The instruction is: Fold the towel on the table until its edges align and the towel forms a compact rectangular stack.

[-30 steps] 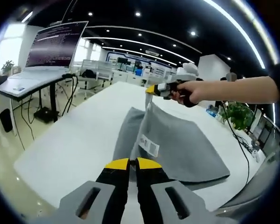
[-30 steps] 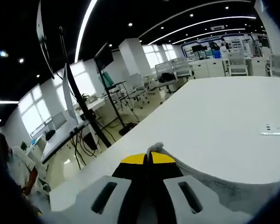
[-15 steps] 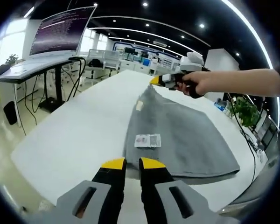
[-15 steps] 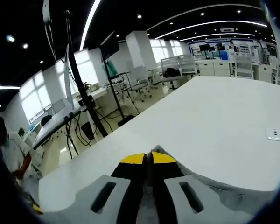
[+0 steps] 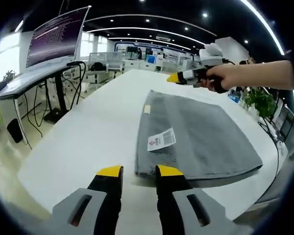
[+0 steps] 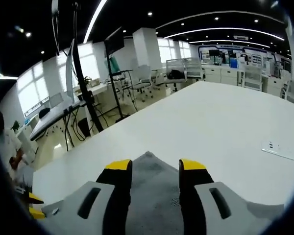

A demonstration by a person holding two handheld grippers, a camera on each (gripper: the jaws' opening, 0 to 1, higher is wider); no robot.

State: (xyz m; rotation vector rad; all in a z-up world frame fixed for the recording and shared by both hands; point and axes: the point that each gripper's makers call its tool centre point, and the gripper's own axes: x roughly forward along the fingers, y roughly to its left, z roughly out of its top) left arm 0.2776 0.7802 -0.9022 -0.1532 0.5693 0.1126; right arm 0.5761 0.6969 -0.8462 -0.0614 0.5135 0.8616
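The towel (image 5: 196, 134) lies flat on the counter (image 5: 88, 142), its label (image 5: 161, 139) on top near the left gripper (image 5: 134, 172); the right gripper (image 5: 186, 77) hangs beyond its far edge.

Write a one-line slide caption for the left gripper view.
Open left gripper faces a folded grey towel lying flat on the white table, its label up; right gripper beyond.

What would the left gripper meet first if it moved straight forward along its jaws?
Probably the near edge of the grey towel, lying flat on the white table just beyond the open left gripper; depth is uncertain.
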